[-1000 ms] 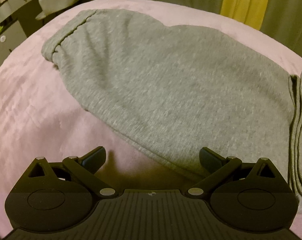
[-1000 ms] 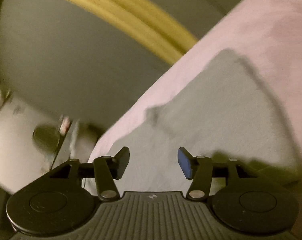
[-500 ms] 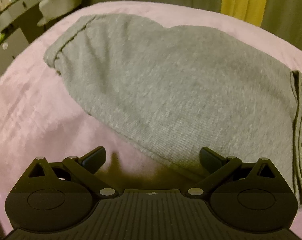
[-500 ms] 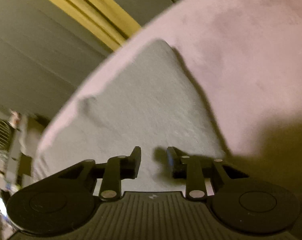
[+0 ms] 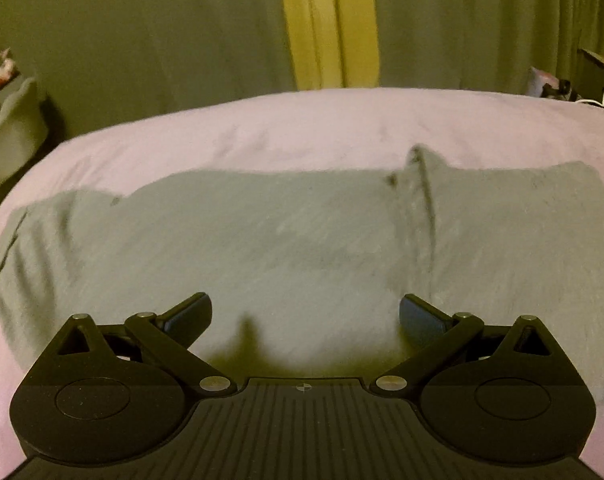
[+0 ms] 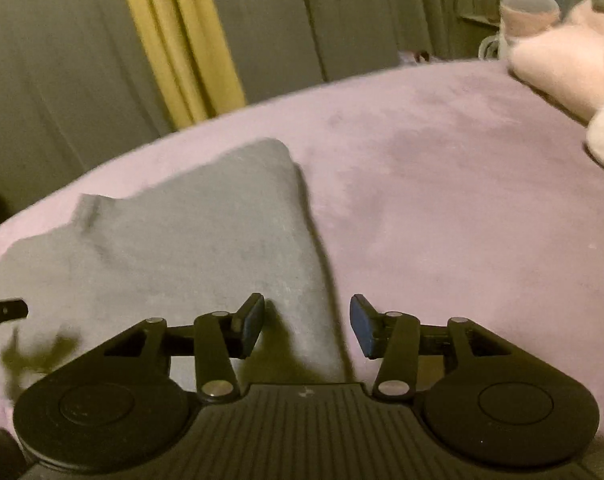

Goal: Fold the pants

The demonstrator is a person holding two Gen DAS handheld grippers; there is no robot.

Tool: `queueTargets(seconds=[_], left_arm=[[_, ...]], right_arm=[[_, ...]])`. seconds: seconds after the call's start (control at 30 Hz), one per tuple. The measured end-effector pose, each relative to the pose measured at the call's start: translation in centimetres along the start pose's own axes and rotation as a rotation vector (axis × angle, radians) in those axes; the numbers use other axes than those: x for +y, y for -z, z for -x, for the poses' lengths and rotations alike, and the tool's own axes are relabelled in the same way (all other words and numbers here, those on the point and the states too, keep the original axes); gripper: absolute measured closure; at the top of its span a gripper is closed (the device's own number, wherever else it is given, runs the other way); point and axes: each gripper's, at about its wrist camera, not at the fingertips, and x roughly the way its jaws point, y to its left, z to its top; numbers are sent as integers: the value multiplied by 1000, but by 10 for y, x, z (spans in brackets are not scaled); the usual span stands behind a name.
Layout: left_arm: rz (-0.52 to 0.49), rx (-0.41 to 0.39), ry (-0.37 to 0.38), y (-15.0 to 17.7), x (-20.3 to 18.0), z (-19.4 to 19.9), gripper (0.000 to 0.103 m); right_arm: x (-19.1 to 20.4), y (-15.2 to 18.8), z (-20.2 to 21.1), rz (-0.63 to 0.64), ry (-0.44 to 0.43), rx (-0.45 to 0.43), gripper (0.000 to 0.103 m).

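Note:
Grey sweatpants [image 5: 261, 240] lie folded flat across a pink bed cover [image 5: 302, 128], with a raised fold ridge [image 5: 418, 208] right of centre. My left gripper [image 5: 305, 318] is open wide and empty, just above the near edge of the pants. In the right wrist view the pants [image 6: 189, 248] fill the left half, ending in a corner [image 6: 275, 152]. My right gripper [image 6: 305, 326] is open and empty over the pants' right edge. A tip of the left gripper [image 6: 3, 312] shows at the far left.
Dark green curtains with a yellow strip [image 5: 330, 24] hang behind the bed. A pink plush toy [image 6: 570, 64] lies at the bed's far right. Pale cloth [image 5: 9, 132] hangs at the left, and clutter [image 5: 562, 84] sits at the right edge.
The left wrist view has swung up and turned, so the pants now lie sideways. The right gripper closed partly, then opened wider, and swung level toward the pants' right edge.

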Motion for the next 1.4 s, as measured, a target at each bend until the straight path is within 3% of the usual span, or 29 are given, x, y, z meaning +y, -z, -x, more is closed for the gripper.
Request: queueTargets(seconds=[0.13,0.33,0.83,0.9,1.07,1.23,1.4], left_arm=[[38,9,53,-25,-18,-14,0],[60,49,56,-42,-37,-40,0],[62,43,48,-48,-44,-66,2],[47,32,61,-48,-46,-66,11],[47,35,192,-52,-47,-64,69],[26,-3,210,-53,-47,-55,84],[31,-84,218,-58,-42,-28,85]], right_arm=[[1,1,-7,3,11,22,52],[-5,4,-12,-33,-6,44,40],[-3,9,-18,-30,-38,46,23],[-3,9,-18,-32,-40,45,22],[-3,9,-18,-32,-41,42,21],[-5,8,-18,-36,-46,41,21],[-8,7,-16,-55,-57,33,21]])
